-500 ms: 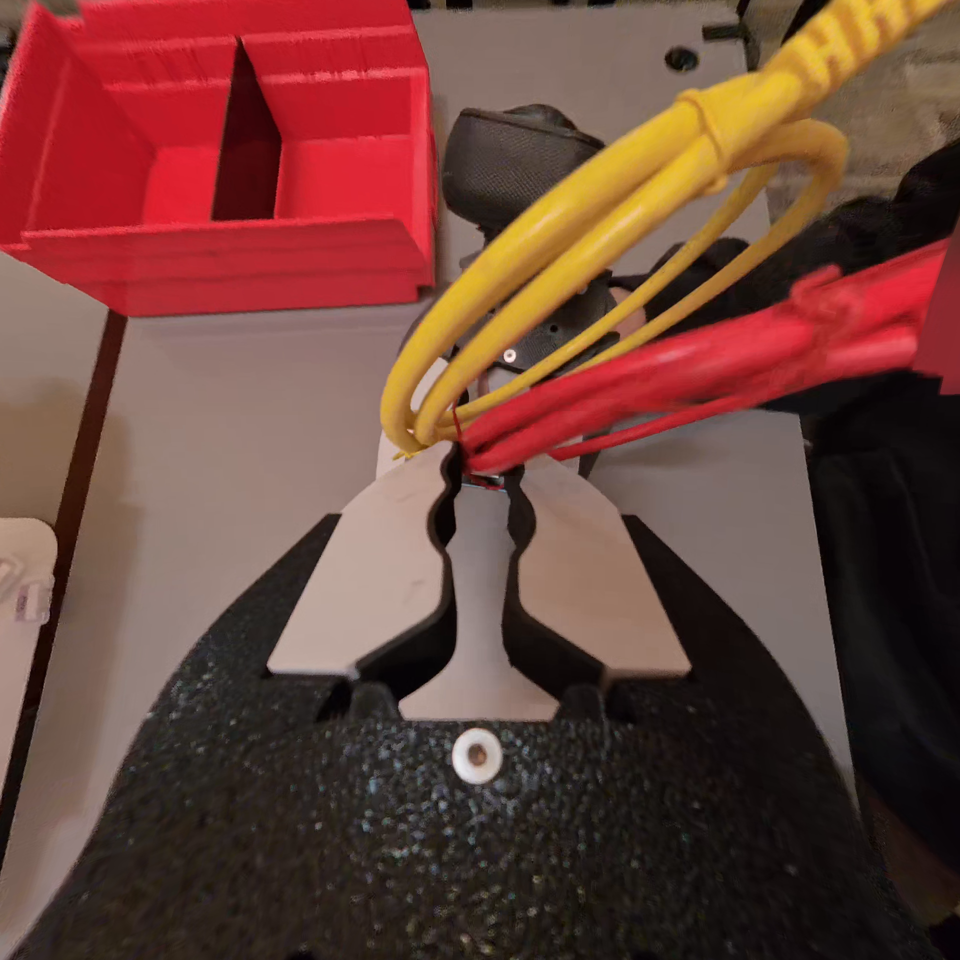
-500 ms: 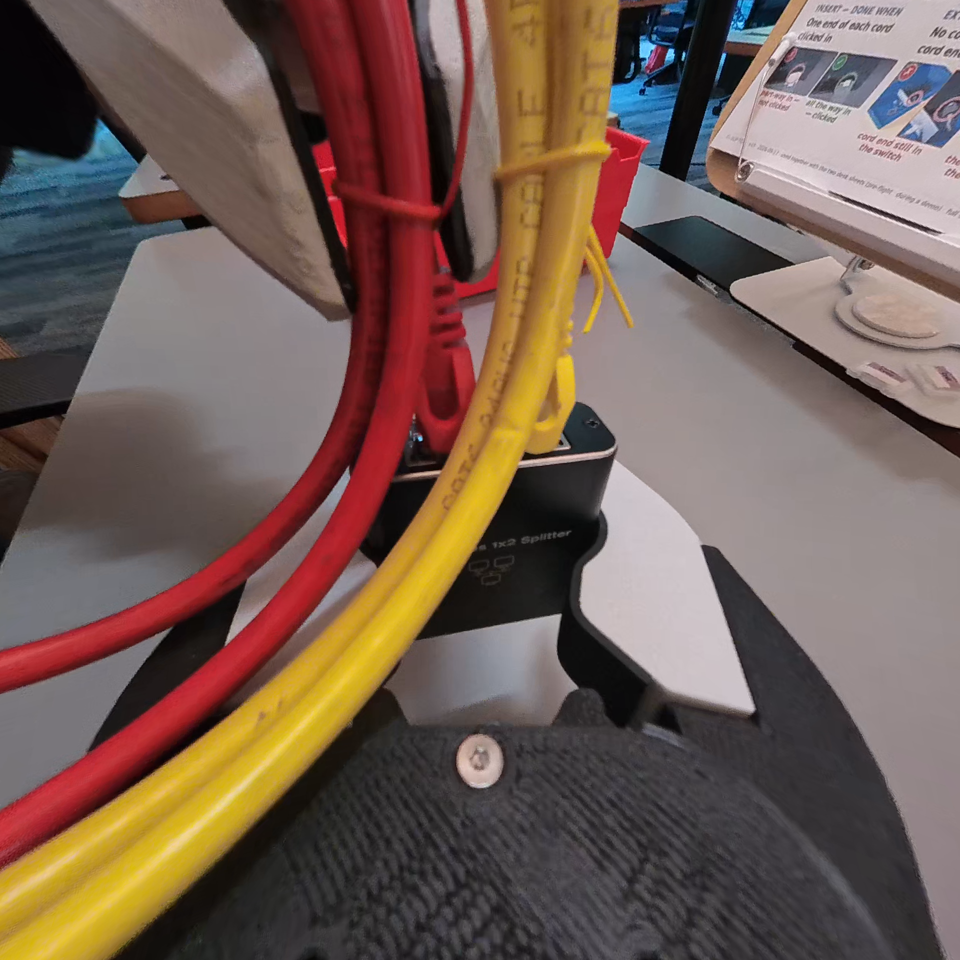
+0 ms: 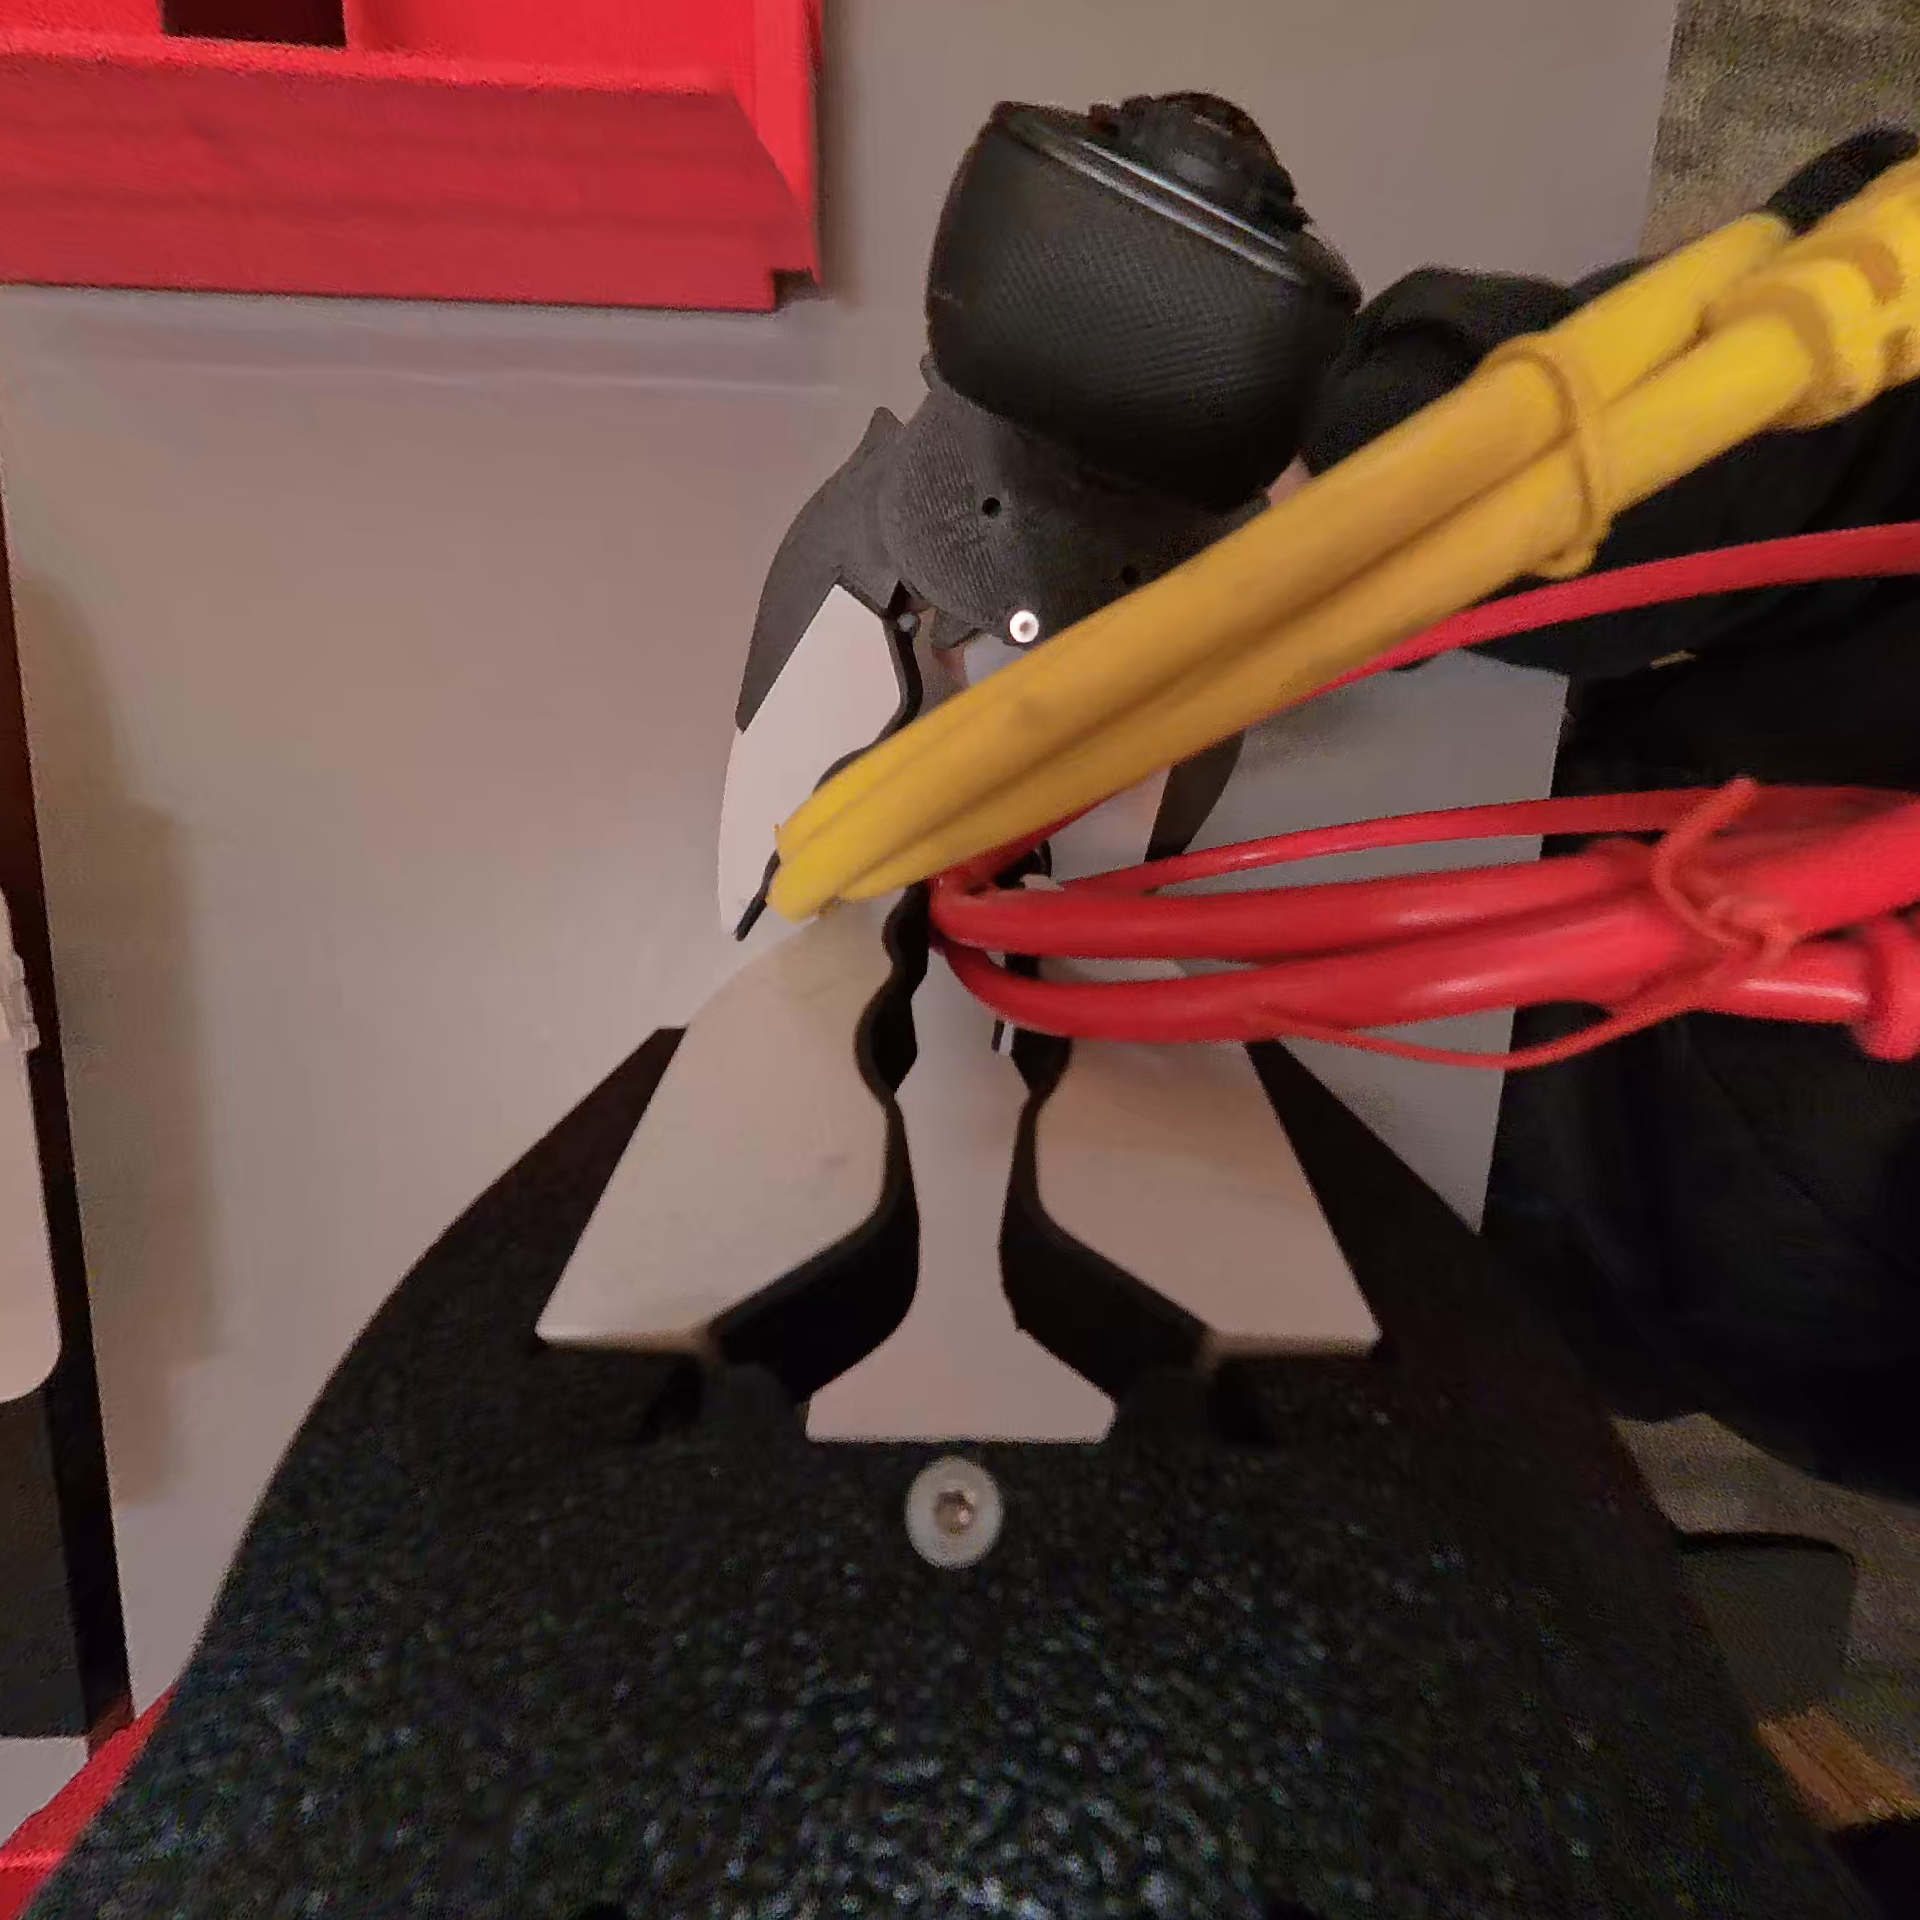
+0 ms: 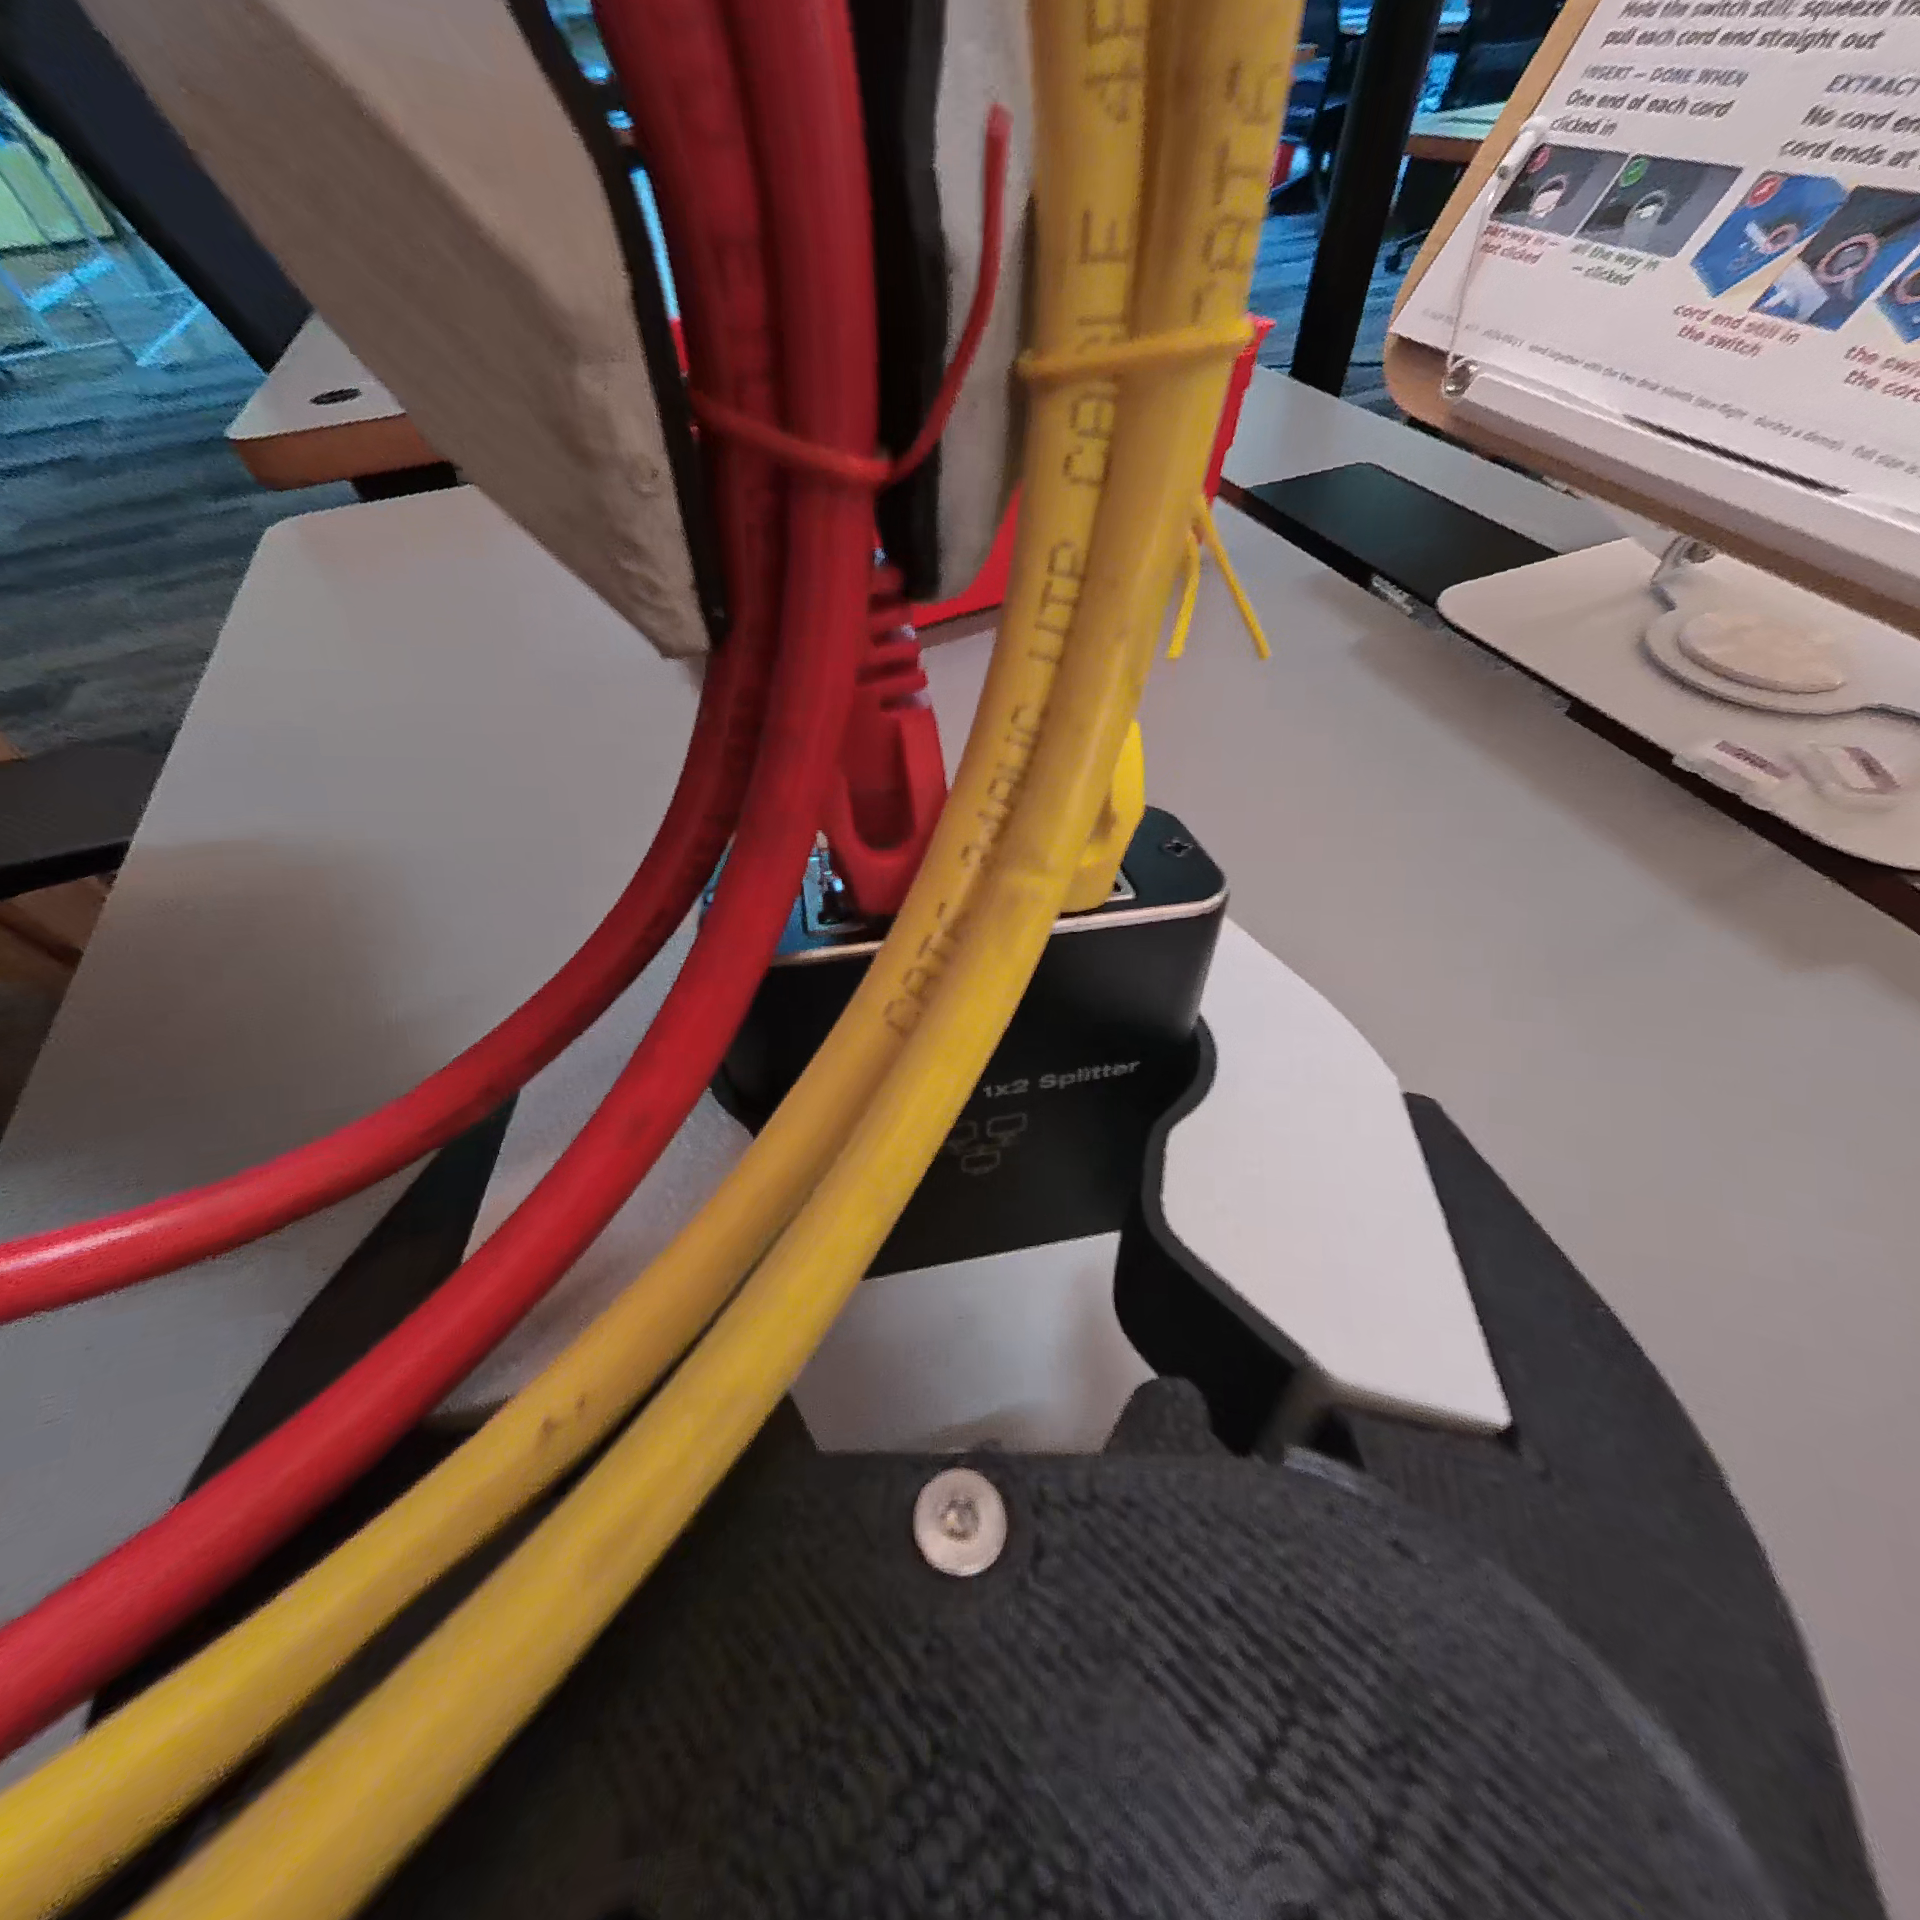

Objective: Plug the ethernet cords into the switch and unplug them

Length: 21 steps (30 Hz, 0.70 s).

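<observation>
My right gripper (image 4: 966, 1153) is shut on a small black switch (image 4: 1049, 987) and holds it upright on the grey table (image 4: 1558, 987). A red plug (image 4: 883, 800) sits at the switch's left port and a yellow plug (image 4: 1112, 831) at its right port. My left gripper (image 3: 961, 935) comes down from above and is shut on the red cord (image 3: 1351, 925) just above its plug; it also shows in the right wrist view (image 4: 821, 582). The yellow cord (image 3: 1195, 707) bundle hangs loose across both views. The left wrist view shows the right gripper's black body (image 3: 1091, 364) beyond the cords.
A red bin (image 3: 395, 156) stands at the far left of the table. An instruction sheet on a stand (image 4: 1714, 260) with a white base (image 4: 1662, 644) is at the right. A dark gap (image 4: 1382, 530) separates the tables. A white object (image 3: 12, 987) shows at the left edge. My right fingertips sit around 8 cm from my left ones. The white object (image 3: 12, 987) is about 30 cm from my right fingertips. It turns up in the right wrist view (image 4: 1740, 788) as well.
The left wrist view has shifted: the red bin slid to the top and the right gripper looms larger. The cord loops swung and flattened. Both grips are unchanged.
</observation>
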Tool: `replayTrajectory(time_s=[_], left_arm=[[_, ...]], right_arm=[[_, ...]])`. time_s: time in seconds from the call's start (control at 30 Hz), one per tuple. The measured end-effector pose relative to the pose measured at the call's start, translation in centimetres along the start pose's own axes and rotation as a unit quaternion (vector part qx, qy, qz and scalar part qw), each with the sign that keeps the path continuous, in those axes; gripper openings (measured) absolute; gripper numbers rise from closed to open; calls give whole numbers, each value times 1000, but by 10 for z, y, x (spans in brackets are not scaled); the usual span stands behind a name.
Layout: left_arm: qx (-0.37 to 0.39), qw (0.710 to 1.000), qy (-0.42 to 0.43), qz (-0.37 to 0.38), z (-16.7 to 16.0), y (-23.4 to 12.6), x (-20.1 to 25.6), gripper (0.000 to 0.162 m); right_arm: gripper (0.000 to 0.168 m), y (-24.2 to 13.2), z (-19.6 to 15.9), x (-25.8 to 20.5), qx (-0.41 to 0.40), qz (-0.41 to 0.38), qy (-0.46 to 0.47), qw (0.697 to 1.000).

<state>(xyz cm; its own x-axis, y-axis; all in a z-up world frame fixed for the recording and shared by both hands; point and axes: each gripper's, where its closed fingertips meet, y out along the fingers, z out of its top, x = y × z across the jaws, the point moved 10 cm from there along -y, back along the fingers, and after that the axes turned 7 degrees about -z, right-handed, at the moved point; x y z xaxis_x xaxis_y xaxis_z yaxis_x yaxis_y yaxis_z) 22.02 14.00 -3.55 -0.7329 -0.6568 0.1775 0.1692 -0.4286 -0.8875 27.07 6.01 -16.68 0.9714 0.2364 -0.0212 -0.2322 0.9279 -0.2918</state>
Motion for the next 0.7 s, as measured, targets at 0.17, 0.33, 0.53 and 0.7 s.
replayTrajectory(time_s=[0.17,0.33,0.53,0.7], left_arm=[[-23,1000,-11,-8,3,3,-4,14],[-34,999,-21,-5,2,6,-5,15],[98,995,-18,18,-12,1,-3,20],[176,983,-54,-2,-48,6,1,45]], right_arm=[[76,3,-2,-1,5,6,18,1000],[75,6,-5,-1,-5,3,10,1000],[76,0,1,4,11,-17,29,999],[76,-6,-4,16,-10,-78,31,996]])
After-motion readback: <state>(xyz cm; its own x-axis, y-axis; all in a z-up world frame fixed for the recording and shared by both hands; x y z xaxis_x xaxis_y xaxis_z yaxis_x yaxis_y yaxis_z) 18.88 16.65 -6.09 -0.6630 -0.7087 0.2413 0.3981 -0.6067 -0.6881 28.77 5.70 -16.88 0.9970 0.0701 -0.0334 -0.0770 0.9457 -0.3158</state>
